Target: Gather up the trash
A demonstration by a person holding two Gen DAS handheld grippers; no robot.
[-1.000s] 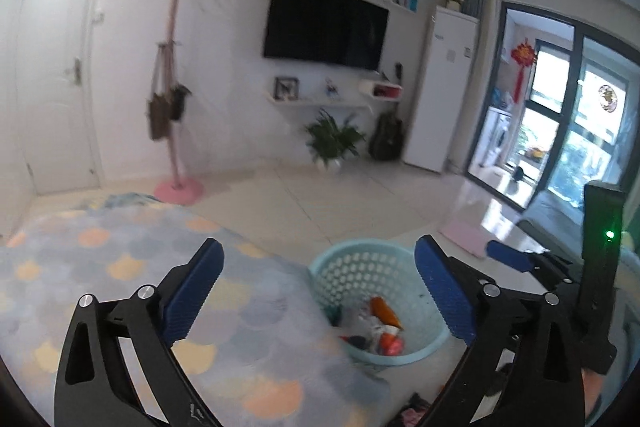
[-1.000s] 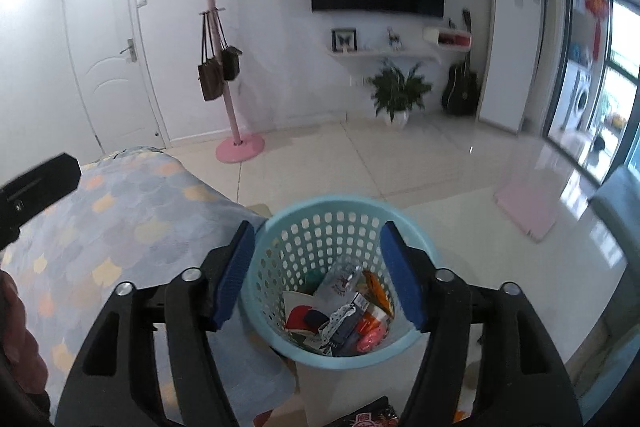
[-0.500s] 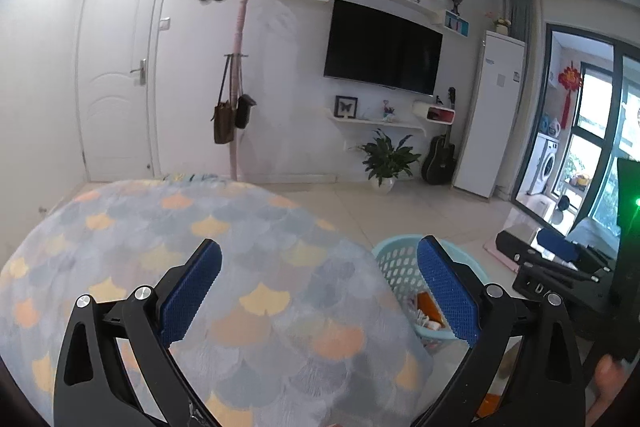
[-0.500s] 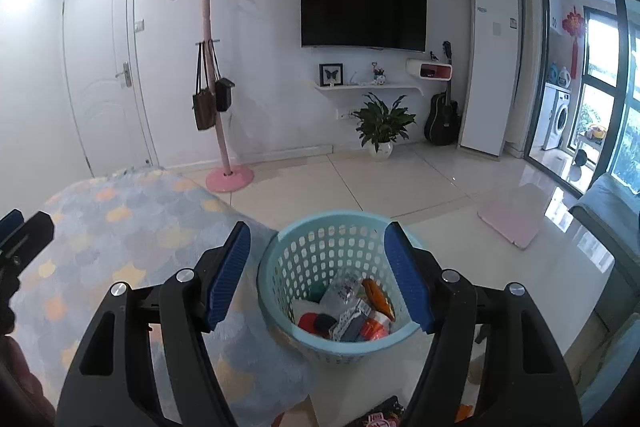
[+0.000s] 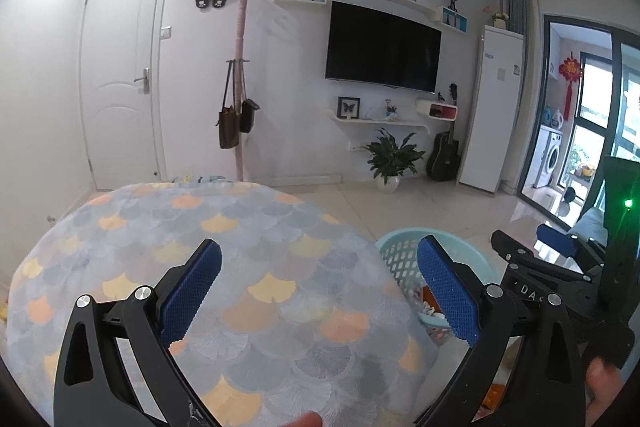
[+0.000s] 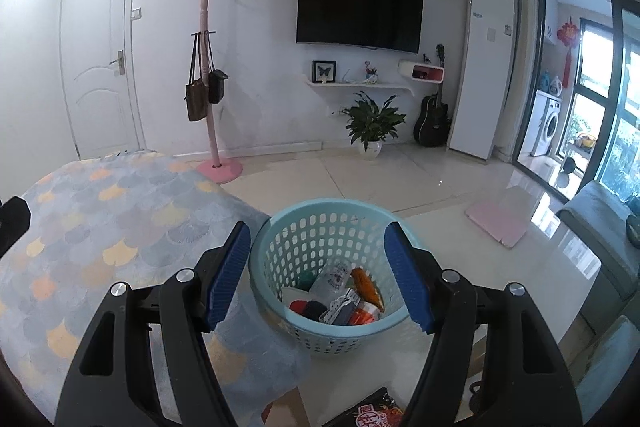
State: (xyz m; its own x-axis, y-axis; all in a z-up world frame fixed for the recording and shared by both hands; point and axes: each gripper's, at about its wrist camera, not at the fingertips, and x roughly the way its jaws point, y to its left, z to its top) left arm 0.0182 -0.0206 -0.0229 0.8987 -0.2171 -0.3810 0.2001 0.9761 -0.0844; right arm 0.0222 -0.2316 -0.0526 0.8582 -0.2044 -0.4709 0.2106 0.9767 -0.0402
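A light blue plastic basket stands on the floor beside the covered table. It holds several pieces of trash: wrappers, a bottle, orange and red bits. My right gripper is open and empty, held above the basket. My left gripper is open and empty over the scale-patterned cloth on the table. The basket shows partly behind the left gripper's right finger. The right gripper's body shows at the right of the left wrist view.
A dark snack packet lies at the bottom edge of the right wrist view. A pink mat lies on the tiled floor. A pink coat stand, a potted plant, a guitar and a white cabinet stand by the far wall. A grey sofa is at right.
Both grippers have risen and tilted up, so more of the far wall shows. The left gripper now looks across the cloth. Both stay open and empty.
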